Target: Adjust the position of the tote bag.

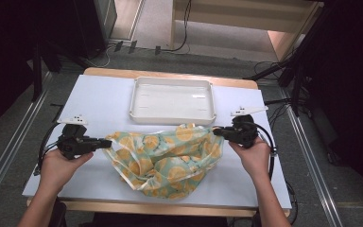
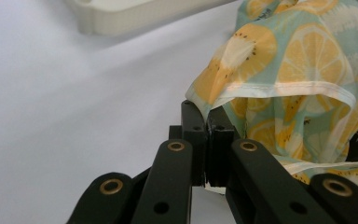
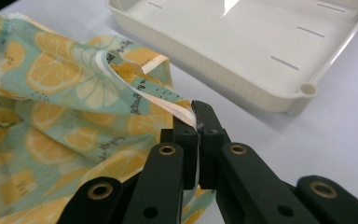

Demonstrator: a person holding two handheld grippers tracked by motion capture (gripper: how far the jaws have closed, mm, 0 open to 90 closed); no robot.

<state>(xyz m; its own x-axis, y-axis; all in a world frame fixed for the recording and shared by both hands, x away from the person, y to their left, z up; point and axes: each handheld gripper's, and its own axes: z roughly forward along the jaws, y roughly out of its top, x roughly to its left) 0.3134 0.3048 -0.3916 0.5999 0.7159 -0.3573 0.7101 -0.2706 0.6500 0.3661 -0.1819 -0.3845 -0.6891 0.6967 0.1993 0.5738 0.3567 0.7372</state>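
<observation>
Here, a wooden bench topped with a pale blue-white sheet (image 1: 104, 101) stands on a grey floor (image 1: 9, 137), its bare wood showing as a strip along the far and near edges. Metal rails (image 1: 14, 125) run along the floor on both sides of the bench, black cables (image 1: 184, 28) trail across the floor beyond its far edge, and the room darkens to near black at the upper left and right, with a light wooden piece of furniture (image 1: 246, 14) at the back.

A shallow white rectangular plastic tray (image 1: 172, 118) sits at the middle of the bench's far edge, lying flat. Just on its near side, touching or nearly touching the tray's near wall, lies the thin mint-green cloth printed with orange lemon slices (image 1: 165, 158), crumpled and stretched across the middle of the bench toward the near edge.

The left gripper (image 1: 105, 142), near the left edge of the bench, has its jaws together, clamped on the cloth's left hemmed corner; the left gripper view shows the white hem pinched between the black pads. The right gripper (image 1: 216, 131), near the tray's near right corner, likewise has its jaws pressed together on a white-hemmed edge of the cloth, which is lifted slightly off the sheet there.
</observation>
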